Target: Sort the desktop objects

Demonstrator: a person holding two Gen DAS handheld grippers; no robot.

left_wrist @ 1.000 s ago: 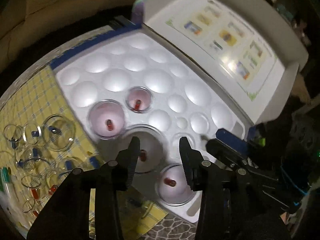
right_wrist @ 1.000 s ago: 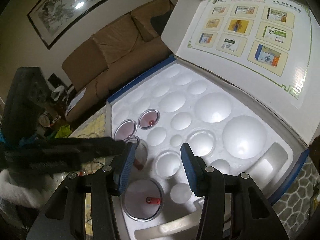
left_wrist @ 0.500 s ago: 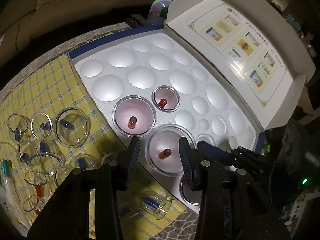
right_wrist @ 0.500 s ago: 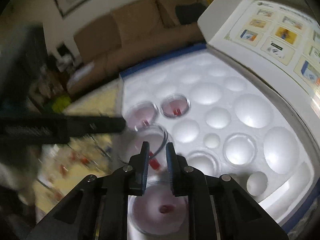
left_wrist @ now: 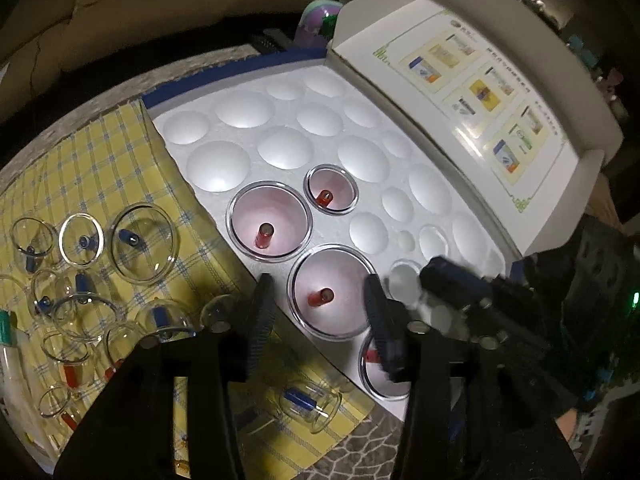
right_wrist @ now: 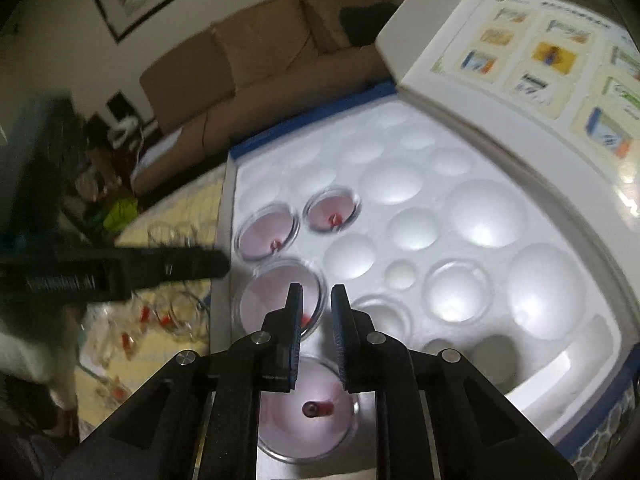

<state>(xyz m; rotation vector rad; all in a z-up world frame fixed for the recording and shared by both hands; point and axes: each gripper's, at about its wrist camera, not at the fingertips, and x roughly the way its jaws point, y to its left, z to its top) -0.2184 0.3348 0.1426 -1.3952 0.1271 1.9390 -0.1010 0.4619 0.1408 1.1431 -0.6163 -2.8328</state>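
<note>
A white foam tray [left_wrist: 280, 104] with round hollows lies in an open box. Several clear cups with red valves sit in its hollows, among them a large one [left_wrist: 332, 292] and a small one [left_wrist: 331, 195]. My left gripper [left_wrist: 320, 300] is open and empty above the large cup. My right gripper [right_wrist: 316, 304] has its jaws nearly shut with a narrow gap and holds nothing, above the tray's near cups [right_wrist: 308, 404]. It also shows in the left wrist view [left_wrist: 452, 280]. Loose clear cups with blue valves [left_wrist: 144, 238] lie on the yellow checked cloth [left_wrist: 120, 160].
The box lid [left_wrist: 472, 64] stands upright behind the tray. One cup [left_wrist: 308, 402] lies on its side on the cloth at the near edge. A brown sofa [right_wrist: 248, 64] is behind the table. The left gripper crosses the right wrist view [right_wrist: 120, 268].
My right gripper's jaws have closed from wide open to a narrow gap. My left gripper has pulled back and up from the tray and stays open.
</note>
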